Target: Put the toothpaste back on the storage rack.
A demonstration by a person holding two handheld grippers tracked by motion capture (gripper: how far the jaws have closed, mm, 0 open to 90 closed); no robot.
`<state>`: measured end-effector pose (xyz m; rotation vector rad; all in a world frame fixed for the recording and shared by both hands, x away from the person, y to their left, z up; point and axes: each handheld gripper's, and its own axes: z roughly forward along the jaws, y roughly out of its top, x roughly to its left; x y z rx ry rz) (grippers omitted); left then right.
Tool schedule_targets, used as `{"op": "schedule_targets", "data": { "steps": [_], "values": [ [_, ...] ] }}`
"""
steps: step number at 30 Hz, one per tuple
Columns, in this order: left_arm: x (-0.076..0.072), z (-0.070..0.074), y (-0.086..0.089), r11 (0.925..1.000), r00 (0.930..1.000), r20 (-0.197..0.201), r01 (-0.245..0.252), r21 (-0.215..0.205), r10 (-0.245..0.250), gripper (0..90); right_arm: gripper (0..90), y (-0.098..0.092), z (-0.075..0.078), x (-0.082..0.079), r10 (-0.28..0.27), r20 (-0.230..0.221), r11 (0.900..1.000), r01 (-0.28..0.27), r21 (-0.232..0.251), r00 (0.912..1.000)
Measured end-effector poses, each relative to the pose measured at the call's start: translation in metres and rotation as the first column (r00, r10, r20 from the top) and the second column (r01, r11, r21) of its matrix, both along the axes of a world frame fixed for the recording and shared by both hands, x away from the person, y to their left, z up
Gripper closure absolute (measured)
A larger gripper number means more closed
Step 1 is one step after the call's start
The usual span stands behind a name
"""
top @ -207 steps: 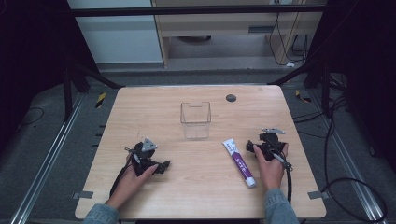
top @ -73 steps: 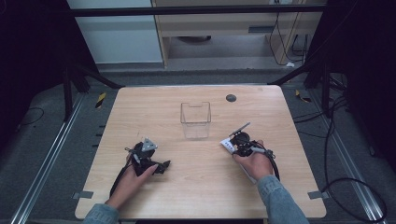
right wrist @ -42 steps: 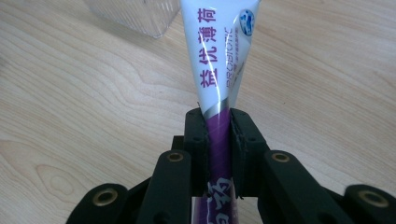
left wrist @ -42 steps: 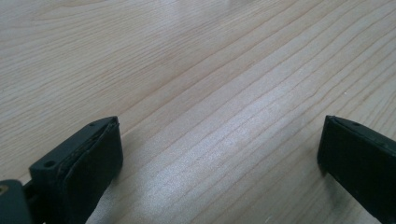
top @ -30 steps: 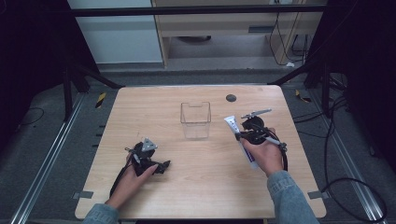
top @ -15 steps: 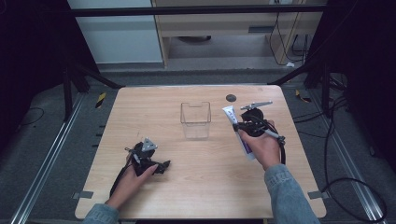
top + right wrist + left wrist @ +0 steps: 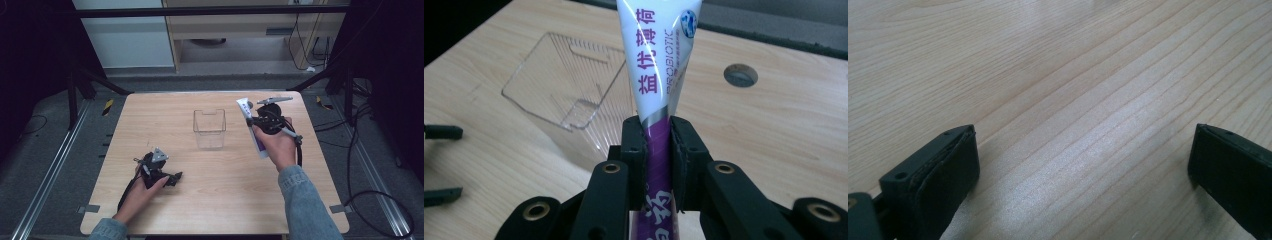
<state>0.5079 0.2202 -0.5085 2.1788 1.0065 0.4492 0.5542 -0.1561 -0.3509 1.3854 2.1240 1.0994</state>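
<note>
1. The right gripper point(image 7: 261, 120) is clamped on a toothpaste tube point(image 7: 252, 127), held up off the wooden table point(image 7: 165, 115) just to the right of the clear plastic bin point(image 7: 209, 127).
2. In the right gripper view the two black jaws press on the tube's purple part from both sides, and the white end with printed characters point(image 7: 659, 55) rises above them.
3. In the high view the tube's white flat end points up and away from the person, level with the bin's far rim; the purple end runs down along the person's right hand point(image 7: 275, 147).
4. The bin stands upright and open-topped at the middle of the table; the tube is beside it and not in it.
5. The left gripper point(image 7: 159, 172) lies low on the table, nearer the person than the bin and to its left, well apart from it, held by the left hand point(image 7: 141, 187).
6. In the left gripper view its jaws stand wide apart with bare wood grain between them.
7. A round dark hole point(image 7: 740, 75) sits in the tabletop to the right of the bin, behind the tube.
</note>
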Motion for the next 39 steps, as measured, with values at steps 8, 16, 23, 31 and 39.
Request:
{"op": "schedule_targets", "data": {
  "steps": [8,16,23,31,39],
  "values": [
    [0.000,0.000,0.000,1.0000,1.0000,0.001,-0.002,-0.003,0.002,0.0,78.3,0.011,0.017,0.012,-0.010,0.057,1.000,0.008,0.024,0.9983],
    [0.000,0.000,0.000,1.0000,1.0000,0.002,-0.003,-0.005,0.003,0.0,78.3,0.029,0.036,0.023,0.001,0.107,0.999,-0.006,0.041,0.9942],
    [0.000,0.000,0.000,1.0000,1.0000,0.002,-0.002,-0.004,0.002,0.0,78.3,0.044,0.045,0.035,-0.009,0.151,0.998,-0.001,0.067,0.9885],
    [0.000,0.000,0.000,1.0000,1.0000,0.002,-0.002,-0.004,0.002,0.0,78.3,0.062,0.052,0.047,-0.024,0.212,0.996,0.004,0.092,0.9771],
    [0.000,0.000,0.000,1.0000,1.0000,0.002,-0.002,-0.004,0.002,0.0,78.2,0.074,0.053,0.057,-0.035,0.235,0.995,0.013,0.097,0.9713]
  ]
}}
